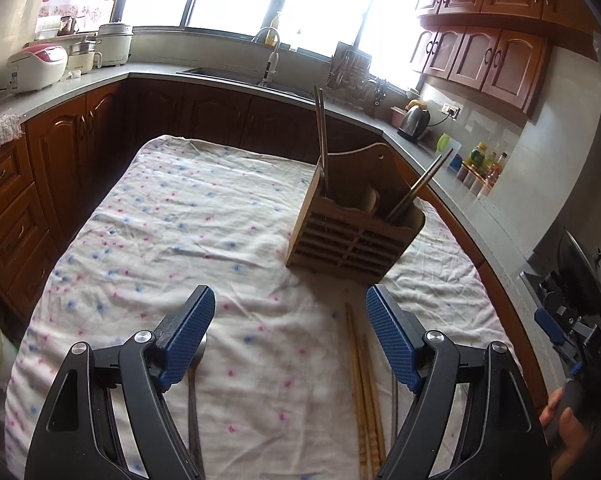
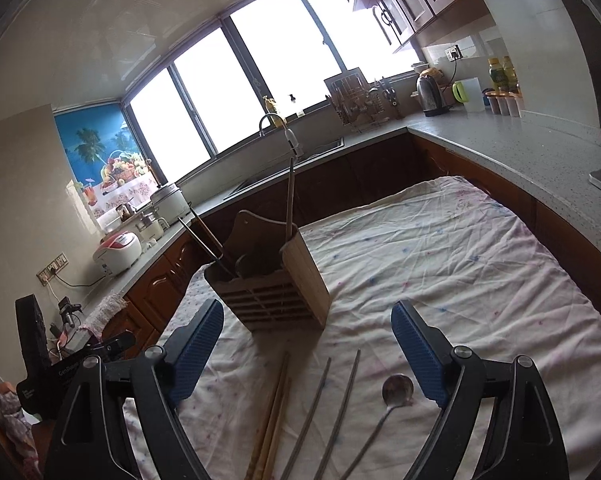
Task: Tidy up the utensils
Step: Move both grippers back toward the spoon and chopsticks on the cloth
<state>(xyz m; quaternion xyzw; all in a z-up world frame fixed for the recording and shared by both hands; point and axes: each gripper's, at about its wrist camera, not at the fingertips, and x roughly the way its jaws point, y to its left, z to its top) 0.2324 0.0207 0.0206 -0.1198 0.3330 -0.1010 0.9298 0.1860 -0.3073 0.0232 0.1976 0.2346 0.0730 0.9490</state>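
Note:
A wooden utensil holder (image 1: 352, 232) (image 2: 272, 280) stands on the cloth-covered table (image 1: 180, 220) (image 2: 460, 260), with long utensils upright in it. My left gripper (image 1: 290, 312) is open and empty, above the table in front of the holder. Wooden chopsticks (image 1: 364, 392) lie between its fingers; a metal spoon (image 1: 194, 400) lies partly under its left finger. My right gripper (image 2: 306, 328) is open and empty. Below it lie wooden chopsticks (image 2: 274, 412), two metal chopsticks (image 2: 332, 404) and a metal spoon (image 2: 396, 390).
Dark wooden cabinets and a grey counter (image 1: 100, 80) ring the table. A sink with a tap (image 1: 270, 56), a dish rack (image 1: 352, 76), a kettle (image 1: 414, 122) and rice cookers (image 1: 36, 68) stand on the counter. The right gripper shows at the right edge (image 1: 568, 336).

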